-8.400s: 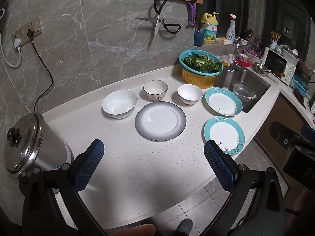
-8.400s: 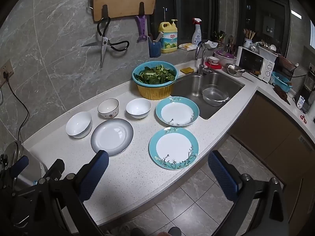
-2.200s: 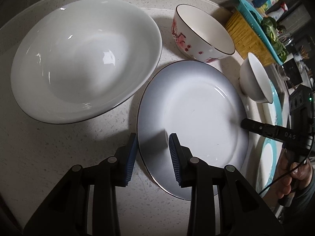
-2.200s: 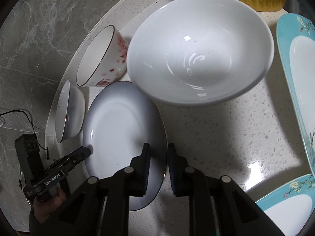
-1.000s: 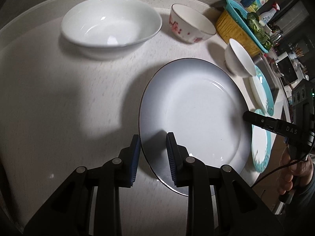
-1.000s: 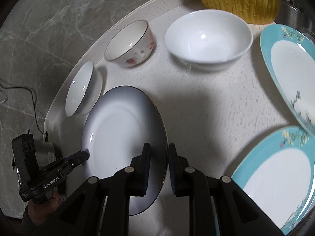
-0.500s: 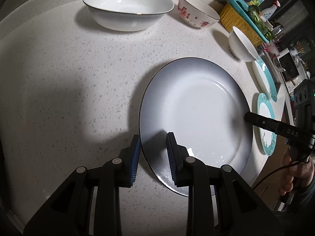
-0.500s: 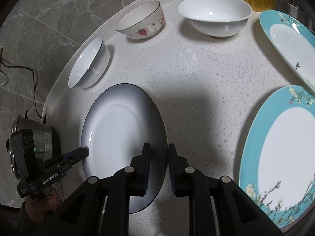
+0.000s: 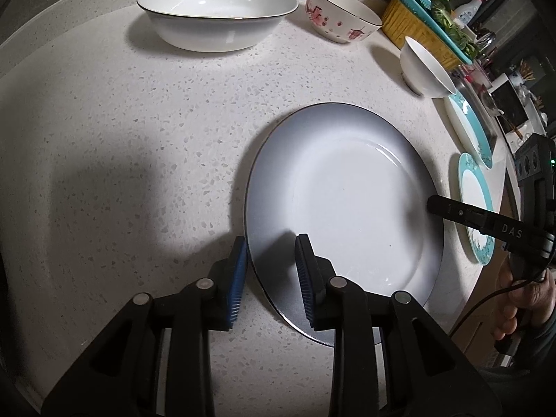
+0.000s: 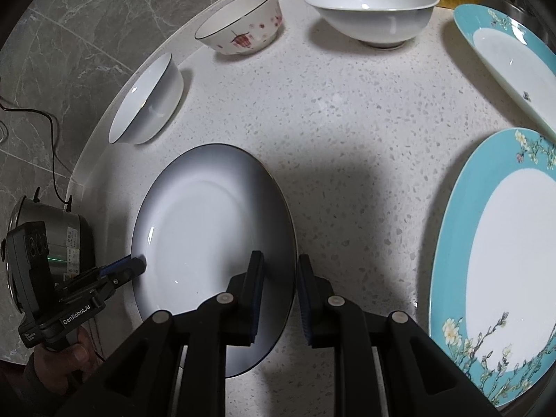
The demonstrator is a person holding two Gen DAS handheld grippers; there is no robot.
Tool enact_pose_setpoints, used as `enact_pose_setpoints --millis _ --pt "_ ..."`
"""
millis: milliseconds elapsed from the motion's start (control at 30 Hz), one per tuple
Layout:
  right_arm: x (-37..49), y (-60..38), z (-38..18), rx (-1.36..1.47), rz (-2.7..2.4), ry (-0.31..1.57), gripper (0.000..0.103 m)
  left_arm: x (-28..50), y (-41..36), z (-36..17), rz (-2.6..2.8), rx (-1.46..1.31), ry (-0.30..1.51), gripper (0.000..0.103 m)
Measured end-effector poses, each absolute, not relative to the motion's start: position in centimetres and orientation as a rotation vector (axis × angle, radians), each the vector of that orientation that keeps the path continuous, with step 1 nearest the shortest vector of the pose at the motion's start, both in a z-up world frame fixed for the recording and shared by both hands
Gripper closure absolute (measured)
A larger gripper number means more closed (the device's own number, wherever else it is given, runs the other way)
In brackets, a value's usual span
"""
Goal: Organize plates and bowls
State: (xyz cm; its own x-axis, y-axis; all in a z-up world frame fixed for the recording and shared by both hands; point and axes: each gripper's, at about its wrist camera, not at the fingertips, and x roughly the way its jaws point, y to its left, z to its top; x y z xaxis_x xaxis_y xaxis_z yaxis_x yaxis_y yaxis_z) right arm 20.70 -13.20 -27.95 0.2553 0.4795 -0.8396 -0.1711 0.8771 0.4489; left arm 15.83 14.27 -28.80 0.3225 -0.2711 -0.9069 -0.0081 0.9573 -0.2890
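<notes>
The counter (image 9: pixel 146 146) looks like speckled stone composite, smooth and fairly matt. The grey-rimmed plate (image 9: pixel 340 194) is glossy glazed ceramic with a thin dark edge line, same shine on the big white bowl (image 9: pixel 215 21) and the teal plates (image 10: pixel 504 260). Gripper bodies look like matt black plastic with ribbed blue pads (image 9: pixel 236 278). The wall (image 10: pixel 69 34) is polished grey marble-look tile, and the cooker (image 10: pixel 52 229) is brushed metal.

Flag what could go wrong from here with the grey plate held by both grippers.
1. Left gripper jaws are opening while straddling the grey plate rim; if the right gripper lifts alone, the plate could tilt or slip.
2. The plate's near edge sits close to the counter front; a nudge might push it off.
</notes>
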Motion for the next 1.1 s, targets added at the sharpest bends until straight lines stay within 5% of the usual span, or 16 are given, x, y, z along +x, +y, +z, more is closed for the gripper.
enact_pose_setpoints --millis 467,767,1000,1100 --pt "18.7 -11.9 -27.5 0.147 0.416 1.133 0.072 15.7 15.2 -28.9 -0.209 -0.269 1.204 0.074" --pt "16.1 -13.9 -23.7 0.169 0.363 1.029 0.057 15.1 15.3 -24.2 -0.247 -0.272 1.092 0.029" --pt "12.6 -23.6 -18.4 0.473 0.379 0.877 0.027 16.8 6.7 -19.5 -0.559 -0.304 1.038 0.028" --pt "12.5 -29.4 -18.3 0.568 0.342 0.845 0.025 17.5 1.8 -19.1 -0.627 -0.279 1.029 0.028"
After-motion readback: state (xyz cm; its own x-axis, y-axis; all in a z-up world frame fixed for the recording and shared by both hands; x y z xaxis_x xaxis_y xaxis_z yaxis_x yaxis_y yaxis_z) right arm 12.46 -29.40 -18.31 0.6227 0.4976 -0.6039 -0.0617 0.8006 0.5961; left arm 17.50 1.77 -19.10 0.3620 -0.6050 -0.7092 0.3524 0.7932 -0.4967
